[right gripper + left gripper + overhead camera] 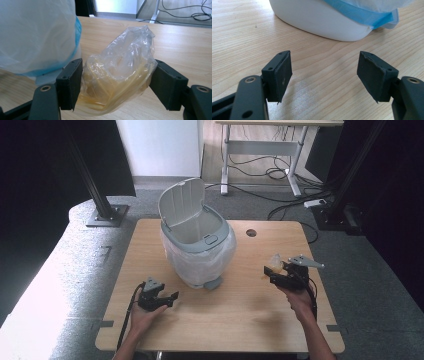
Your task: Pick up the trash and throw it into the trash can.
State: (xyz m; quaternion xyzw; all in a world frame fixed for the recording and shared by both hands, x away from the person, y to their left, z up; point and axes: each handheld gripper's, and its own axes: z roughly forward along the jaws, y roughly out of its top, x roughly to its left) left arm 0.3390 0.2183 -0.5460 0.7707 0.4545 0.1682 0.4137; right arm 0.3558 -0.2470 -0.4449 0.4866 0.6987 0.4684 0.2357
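Note:
A small white bin (200, 245) stands at the middle of the wooden table (250, 315), with its grey lid (181, 202) tipped up and a white liner over its rim. My left gripper (169, 300) rests open near the table's front left, and its jaws (324, 57) point at the bin's base (324, 25) with nothing between them. To the right of the bin, my right gripper (272, 271) is shut on a crumpled clear plastic bag (275, 260). That yellowish bag (120, 72) bulges up between the two jaws, with the liner (35, 32) close on the left.
A round cable hole (251, 233) sits in the table's far right part. A black stand base (106, 215) is on the floor at the back left. Behind the table are a desk frame (260, 147) and loose cables (280, 172).

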